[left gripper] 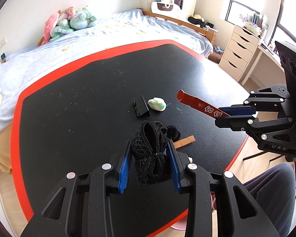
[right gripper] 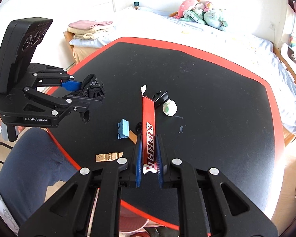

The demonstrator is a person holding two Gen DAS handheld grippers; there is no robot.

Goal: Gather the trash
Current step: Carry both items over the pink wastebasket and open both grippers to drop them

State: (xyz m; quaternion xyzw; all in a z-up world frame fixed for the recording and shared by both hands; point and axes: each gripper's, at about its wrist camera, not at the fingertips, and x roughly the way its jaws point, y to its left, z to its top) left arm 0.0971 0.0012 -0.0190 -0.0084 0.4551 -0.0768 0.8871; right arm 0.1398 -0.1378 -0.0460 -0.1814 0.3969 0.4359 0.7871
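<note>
Nearest the viewer, the left gripper (left gripper: pixel 149 154) has its blue-padded fingers closed around a crumpled black fabric bundle (left gripper: pixel 150 148), lifted above the black table (left gripper: pixel 79 102). Beside it, the right gripper (right gripper: pixel 149 154) pinches a long red carton strip (right gripper: pixel 148 132) narrowly between its pads, the strip jutting forward over the tabletop. Just beyond, loose scraps lie on the table: a tan cardboard piece (right gripper: pixel 108 156), a small blue block (right gripper: pixel 123 131), and a wooden sliver (left gripper: pixel 184 141). Farther out sit a black plastic bracket (left gripper: pixel 141 108) and, beside it, a white-and-green crumpled wad (left gripper: pixel 157 104). A bed (left gripper: pixel 88 39) with plush toys (left gripper: pixel 69 22) fills the background. No bin is clearly visible; carrying both loads level and releasing only directly over the container would likely prevent spills.
</note>
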